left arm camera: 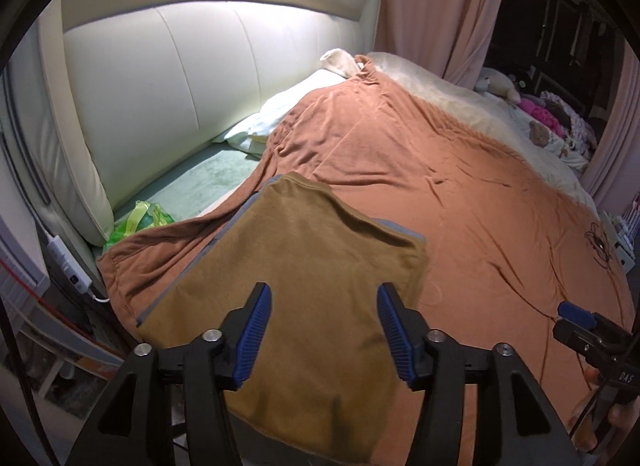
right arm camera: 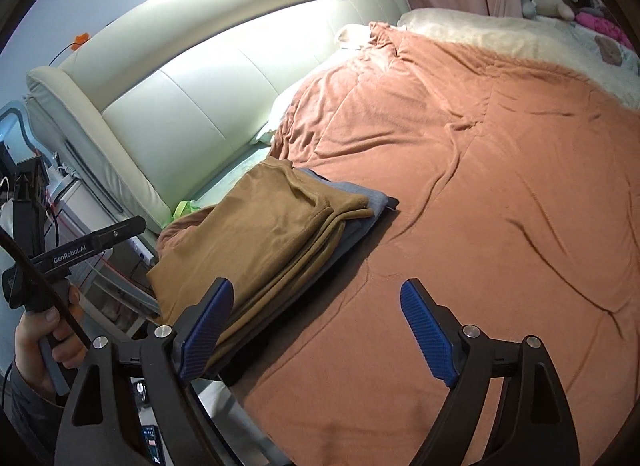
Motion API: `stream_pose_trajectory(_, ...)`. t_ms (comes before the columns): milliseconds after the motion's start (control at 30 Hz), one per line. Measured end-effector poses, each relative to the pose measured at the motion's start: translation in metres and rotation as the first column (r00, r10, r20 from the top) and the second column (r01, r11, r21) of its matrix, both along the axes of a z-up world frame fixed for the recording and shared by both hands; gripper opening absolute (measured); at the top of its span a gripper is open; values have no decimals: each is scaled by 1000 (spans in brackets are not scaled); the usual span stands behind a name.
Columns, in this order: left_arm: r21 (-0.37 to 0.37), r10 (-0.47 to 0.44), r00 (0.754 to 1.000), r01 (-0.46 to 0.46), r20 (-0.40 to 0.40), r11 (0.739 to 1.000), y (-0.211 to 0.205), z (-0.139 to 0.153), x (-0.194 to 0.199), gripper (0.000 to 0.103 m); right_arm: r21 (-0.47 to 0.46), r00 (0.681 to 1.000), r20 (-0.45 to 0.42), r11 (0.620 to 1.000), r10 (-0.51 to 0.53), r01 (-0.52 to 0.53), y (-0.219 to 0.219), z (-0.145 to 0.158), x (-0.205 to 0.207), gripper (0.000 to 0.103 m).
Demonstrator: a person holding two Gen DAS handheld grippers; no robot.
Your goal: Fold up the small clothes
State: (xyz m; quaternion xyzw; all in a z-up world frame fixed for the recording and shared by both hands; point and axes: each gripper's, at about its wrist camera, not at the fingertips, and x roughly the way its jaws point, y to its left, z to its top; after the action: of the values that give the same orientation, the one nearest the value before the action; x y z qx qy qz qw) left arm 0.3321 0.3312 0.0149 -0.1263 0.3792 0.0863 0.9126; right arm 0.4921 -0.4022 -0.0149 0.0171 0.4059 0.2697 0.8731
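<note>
On bed's rust-orange blanket (left arm camera: pixel 460 193), near corner: folded mustard-brown garment (left arm camera: pixel 304 266) topped grey folded clothes (right arm camera: pixel 360 201), stacked as finished. Left gripper (left arm camera: pixel 322 330), right gripper (right arm camera: pixel 316 330) hung above, jaws wide, empty.

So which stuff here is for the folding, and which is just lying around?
For folding: brown folded garment, grey folded garment under it, left gripper, right gripper.
Lying about: pillow, green bag, plush toy, orange blanket.

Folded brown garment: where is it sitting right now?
The folded brown garment lies on top of a grey folded piece near the left edge of the orange blanket, towards the cream headboard. Neither gripper holds it.
</note>
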Motion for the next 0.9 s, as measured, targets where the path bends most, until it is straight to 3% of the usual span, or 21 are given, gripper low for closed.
stream_pose_trajectory(100,23,-14,999,13,50,1000,-19,7,-23,81,-10,999,40,1000,-8,8,-11,10,-26,89)
stream_pose_trajectory(200,25,-30,995,27,91,999,-36,9,-47,88,-3,997,71,1000,-20,20,-26,17,-52,97)
stream_pose_trajectory(267,27,-35,994,32,107,999,-46,8,-61,90,-8,995,97,999,-32,32,-36,20,-71,103)
stream_pose_trajectory(567,80,-47,980,32,193,996,-96,-2,-132,103,-33,976,198,994,-92,101,-79,22,-160,103)
stream_pose_trajectory(900,74,-60,972,44,229,996,-149,-17,-185,103,-87,964,241,986,-115,140,-107,16,-243,103)
